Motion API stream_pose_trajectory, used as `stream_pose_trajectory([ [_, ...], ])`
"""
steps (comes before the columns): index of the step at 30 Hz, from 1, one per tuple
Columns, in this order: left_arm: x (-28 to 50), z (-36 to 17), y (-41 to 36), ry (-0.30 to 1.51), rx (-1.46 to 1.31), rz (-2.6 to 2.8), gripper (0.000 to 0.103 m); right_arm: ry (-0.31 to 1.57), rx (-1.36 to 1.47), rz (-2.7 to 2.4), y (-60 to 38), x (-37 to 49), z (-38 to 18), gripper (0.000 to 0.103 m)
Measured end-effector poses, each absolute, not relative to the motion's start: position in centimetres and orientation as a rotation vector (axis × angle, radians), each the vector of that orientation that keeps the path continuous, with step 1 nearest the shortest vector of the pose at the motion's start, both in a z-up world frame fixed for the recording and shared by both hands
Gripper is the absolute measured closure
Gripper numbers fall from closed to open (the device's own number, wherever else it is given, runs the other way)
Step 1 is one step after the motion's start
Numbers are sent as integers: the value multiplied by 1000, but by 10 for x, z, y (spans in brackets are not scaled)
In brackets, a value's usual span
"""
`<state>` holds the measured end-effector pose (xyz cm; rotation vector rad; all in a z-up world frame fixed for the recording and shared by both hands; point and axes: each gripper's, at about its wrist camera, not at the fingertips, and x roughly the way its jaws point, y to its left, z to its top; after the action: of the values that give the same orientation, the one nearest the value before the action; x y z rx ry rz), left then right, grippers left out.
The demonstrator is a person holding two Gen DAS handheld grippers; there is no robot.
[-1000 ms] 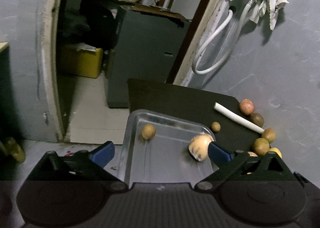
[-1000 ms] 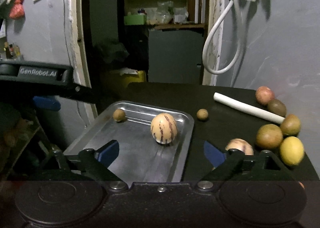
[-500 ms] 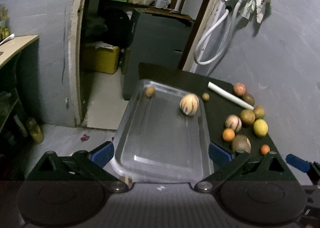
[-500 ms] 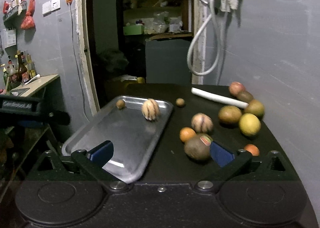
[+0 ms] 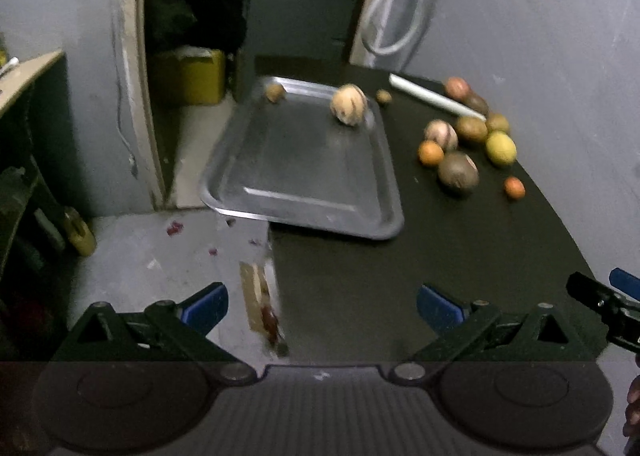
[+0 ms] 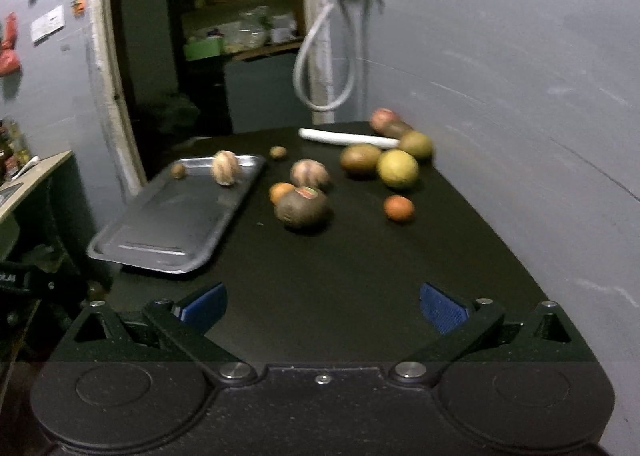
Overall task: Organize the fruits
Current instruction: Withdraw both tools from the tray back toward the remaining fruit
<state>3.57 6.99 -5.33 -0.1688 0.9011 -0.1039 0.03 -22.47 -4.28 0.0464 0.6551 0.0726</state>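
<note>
A metal tray [image 5: 304, 175] [image 6: 168, 228] lies on the black table's left side and overhangs its edge. In it are a striped pale melon [image 5: 348, 103] [image 6: 225, 167] and a small brown fruit [image 5: 274, 92] [image 6: 178, 170]. To the right, several loose fruits lie on the table: a dark avocado [image 5: 458, 175] [image 6: 302, 208], an orange [image 5: 431, 153], a second striped melon [image 6: 309, 174], a yellow lemon [image 5: 500, 147] [image 6: 397, 169] and a small orange fruit [image 6: 398, 207]. My left gripper [image 5: 322, 306] and right gripper [image 6: 322, 306] are open and empty, well short of the fruit.
A white tube [image 5: 436, 100] [image 6: 348, 137] lies at the table's back. A grey wall [image 6: 520, 115] runs along the right. A dark doorway [image 5: 248, 15] and the floor [image 5: 160, 256] lie to the left. The right gripper's tip [image 5: 608, 300] shows at the left wrist view's right edge.
Both grippers have pulled back and up from the tray and fruit. More of the table and floor now shows. Both stay open and empty.
</note>
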Motion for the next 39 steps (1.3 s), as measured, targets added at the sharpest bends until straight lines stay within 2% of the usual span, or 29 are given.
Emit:
stream_pose_trajectory([
  [11,62,-65,34,990,-86,-269,1,726,122,-145,-261,-16,-64,1],
  [25,123,-74,-6,986,11,-489,1,715,153,-324,-249,-12,-67,1],
  [39,178,-83,-49,985,-39,-377,1,737,32,-199,-269,67,-73,1],
])
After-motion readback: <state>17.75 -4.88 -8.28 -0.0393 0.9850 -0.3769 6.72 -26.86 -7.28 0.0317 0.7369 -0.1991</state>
